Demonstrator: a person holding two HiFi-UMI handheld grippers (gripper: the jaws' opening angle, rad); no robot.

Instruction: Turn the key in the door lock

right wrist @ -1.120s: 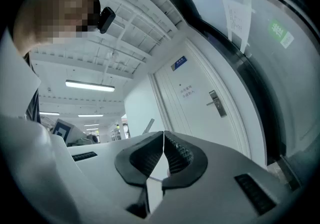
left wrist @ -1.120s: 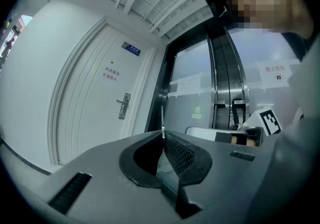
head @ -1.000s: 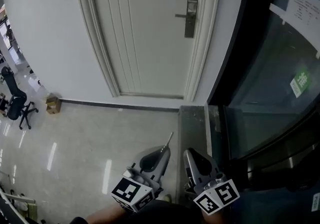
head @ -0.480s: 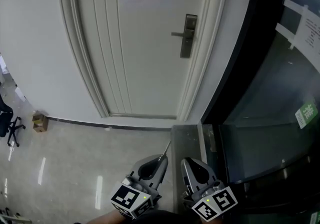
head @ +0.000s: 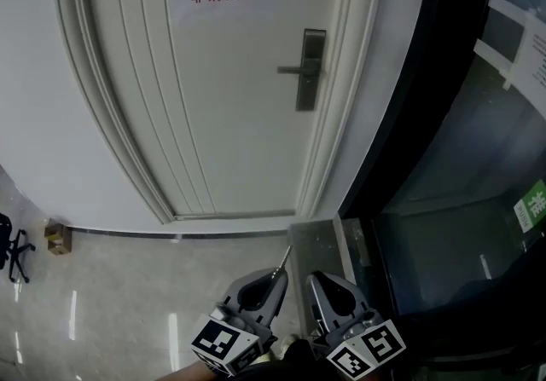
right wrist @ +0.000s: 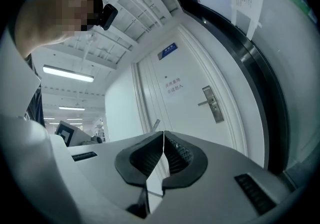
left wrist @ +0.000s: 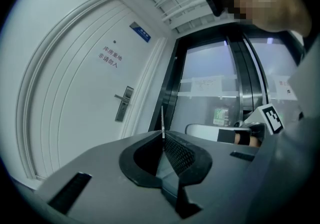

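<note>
Key [left wrist: 162, 120] is pinched in the left gripper [left wrist: 162, 135], blade sticking straight out toward the door [head: 222, 98]. The lock [head: 309, 68] is well ahead, up and a bit right. Right gripper [right wrist: 163, 135] is pressed together on nothing.

Your key [head: 285, 256]: thin silver blade, pinched at its base in your left gripper [head: 275, 275], tip aimed toward the door [head: 230, 98], well apart from it. Your door lock [head: 309, 69]: tall grey metal plate, lever handle pointing left, mounted near the door's right edge.
</note>
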